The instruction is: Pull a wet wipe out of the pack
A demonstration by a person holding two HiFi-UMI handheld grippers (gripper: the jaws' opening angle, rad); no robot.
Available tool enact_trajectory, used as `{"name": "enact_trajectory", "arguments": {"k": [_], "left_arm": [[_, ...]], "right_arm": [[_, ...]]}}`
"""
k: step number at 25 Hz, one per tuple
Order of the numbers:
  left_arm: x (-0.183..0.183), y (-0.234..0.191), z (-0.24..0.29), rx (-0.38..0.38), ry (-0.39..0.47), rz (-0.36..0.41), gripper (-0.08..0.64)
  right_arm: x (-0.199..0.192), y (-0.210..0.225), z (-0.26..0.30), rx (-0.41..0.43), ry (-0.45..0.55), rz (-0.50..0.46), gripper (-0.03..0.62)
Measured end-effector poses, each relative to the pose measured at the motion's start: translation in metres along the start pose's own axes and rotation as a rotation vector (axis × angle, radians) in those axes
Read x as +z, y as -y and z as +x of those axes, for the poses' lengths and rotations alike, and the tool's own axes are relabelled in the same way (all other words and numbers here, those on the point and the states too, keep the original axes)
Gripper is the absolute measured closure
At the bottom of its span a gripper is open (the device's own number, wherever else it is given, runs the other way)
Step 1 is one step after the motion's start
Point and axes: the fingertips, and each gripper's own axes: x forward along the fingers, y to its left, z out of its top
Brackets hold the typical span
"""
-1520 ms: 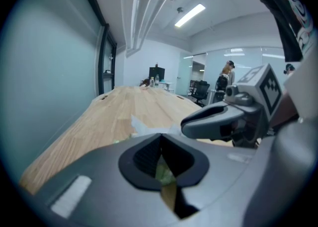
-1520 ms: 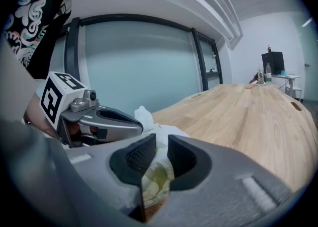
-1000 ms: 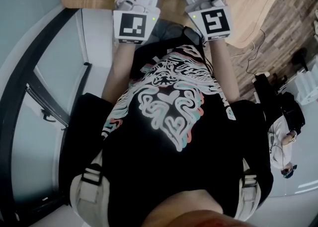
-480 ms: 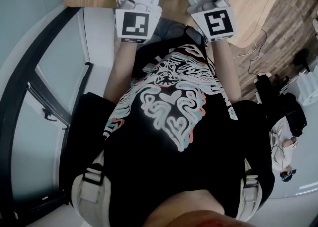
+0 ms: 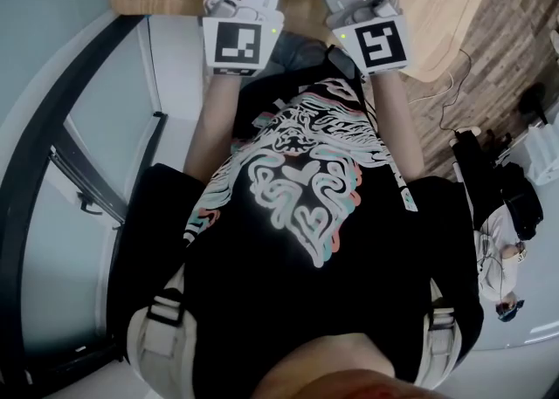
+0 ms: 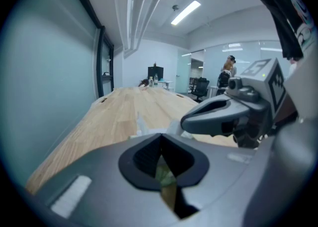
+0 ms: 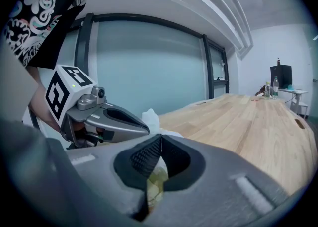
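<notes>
White and crumpled, the wet wipe [image 7: 149, 115] peaks at centre-left of the right gripper view, above the pale green soft pack [image 7: 156, 184], so with my grey left gripper [image 6: 160, 136] and right gripper [image 7: 160, 137] both clenched empty, I'd pinch that tuft low, expecting it light, damp and tear-prone.

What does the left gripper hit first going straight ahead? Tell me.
Probably the white wipe poking up just beyond the shut left gripper; past that, the wooden table. Depth is unclear.
</notes>
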Motion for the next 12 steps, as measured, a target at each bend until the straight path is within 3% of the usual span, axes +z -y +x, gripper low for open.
{"name": "enact_trajectory", "arguments": {"k": [12], "left_arm": [[-0.0007, -0.0028, -0.0081, 0.018, 0.011, -0.032, 0.574]], "right_arm": [[0.0012, 0.0005, -0.0026, -0.023, 0.011, 0.004, 0.591]]}}
